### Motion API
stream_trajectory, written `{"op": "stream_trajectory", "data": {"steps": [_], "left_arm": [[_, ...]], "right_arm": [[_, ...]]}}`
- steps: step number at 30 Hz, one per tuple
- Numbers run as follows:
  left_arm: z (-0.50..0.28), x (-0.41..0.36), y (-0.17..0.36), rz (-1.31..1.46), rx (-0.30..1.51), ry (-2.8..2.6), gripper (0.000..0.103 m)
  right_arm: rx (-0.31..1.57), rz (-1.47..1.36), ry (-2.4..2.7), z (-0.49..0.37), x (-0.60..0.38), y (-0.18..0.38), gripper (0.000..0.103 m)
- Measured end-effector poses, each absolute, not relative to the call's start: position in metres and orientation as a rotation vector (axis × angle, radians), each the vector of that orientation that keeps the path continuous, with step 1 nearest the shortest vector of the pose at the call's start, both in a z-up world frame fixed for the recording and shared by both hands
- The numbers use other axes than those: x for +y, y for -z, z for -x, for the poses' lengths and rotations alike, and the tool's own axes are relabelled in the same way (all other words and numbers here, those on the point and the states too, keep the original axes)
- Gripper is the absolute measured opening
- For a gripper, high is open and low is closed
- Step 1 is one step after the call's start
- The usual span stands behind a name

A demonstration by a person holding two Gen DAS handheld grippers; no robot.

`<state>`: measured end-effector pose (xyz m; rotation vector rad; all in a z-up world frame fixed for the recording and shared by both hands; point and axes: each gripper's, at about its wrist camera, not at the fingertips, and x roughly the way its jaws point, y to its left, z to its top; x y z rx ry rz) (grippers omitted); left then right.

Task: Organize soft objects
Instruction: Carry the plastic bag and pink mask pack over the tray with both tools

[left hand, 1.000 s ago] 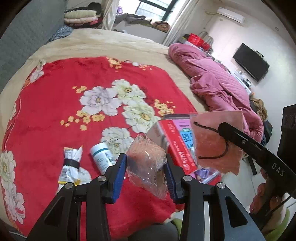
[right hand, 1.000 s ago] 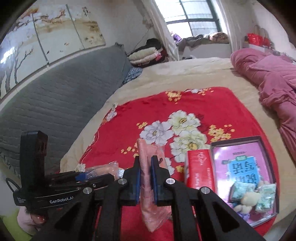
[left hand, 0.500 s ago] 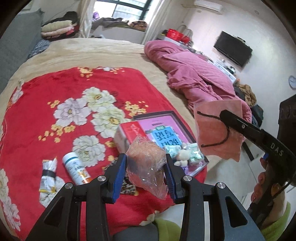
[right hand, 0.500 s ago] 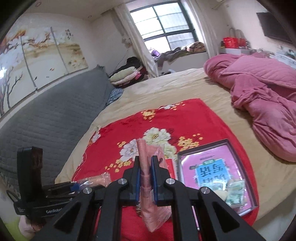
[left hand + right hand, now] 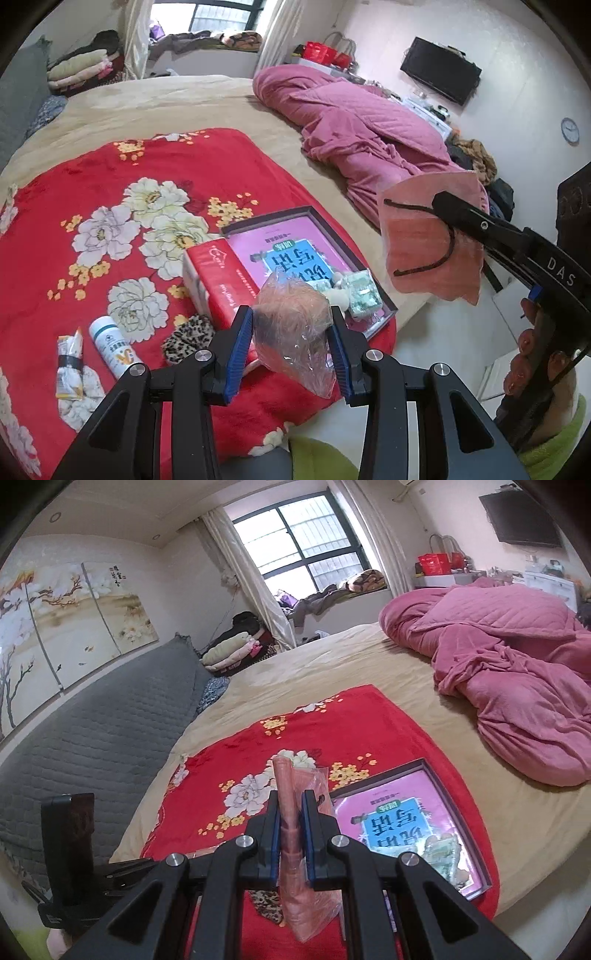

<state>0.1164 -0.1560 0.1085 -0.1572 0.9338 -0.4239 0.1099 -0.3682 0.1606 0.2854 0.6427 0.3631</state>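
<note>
Left gripper [image 5: 291,325]: your blue pads press on both sides of a clear plastic bag [image 5: 295,332] stuffed with something pinkish and fluffy; through the crinkled film you cannot tell what the filling is. The bag's lower corner hangs below the pads.

Right gripper [image 5: 290,823]: its jaws stand narrow, clamped on a flat pink packet [image 5: 293,849] seen edge-on. In the left wrist view the same packet [image 5: 428,240] shows its face: pink, in clear wrap, with a dark curved cord on it, held off the bed's edge over the floor.

Your right hand [image 5: 532,350]: only the fingers wrapped on the handle show, at the frame's right edge; a green sleeve lies below them.

Open box [image 5: 310,225]: it lies on the red floral blanket [image 5: 74,177] near the bed's corner. Its pink printed base is partly covered by a small plush toy [image 5: 340,293] and greenish wrapped packets [image 5: 364,291], too small to read.

Red carton [image 5: 218,273]: it stands against the box's left side; its near end is hidden behind the left pad.

Leopard-print item [image 5: 188,338]: soft-looking, by the carton's near end, partly hidden by the gripper; its shape is unclear.

White bottle [image 5: 112,347]: it lies on its side on the blanket, beside a crumpled sachet [image 5: 70,363] with a dark band.

Pink quilt [image 5: 509,679]: bunched on the beige sheet, well apart from the box, its right end cut off by the frame.
</note>
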Motion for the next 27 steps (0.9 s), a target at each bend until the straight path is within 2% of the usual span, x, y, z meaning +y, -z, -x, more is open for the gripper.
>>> {"op": "stream_trajectory", "data": {"steps": [14,27], "left_arm": [[-0.139,-0.208,-0.076,0.099,1.020,0.480,0.042],[-0.165,-0.254,-0.021,0.030,1.140,0.514,0.042]], "right_arm": [[0.660,-0.342,-0.284,-0.115,-0.414,-0.145,0.011],[0.725,-0.400,-0.276,-0.137,-0.429,-0.113,0.011]]}}
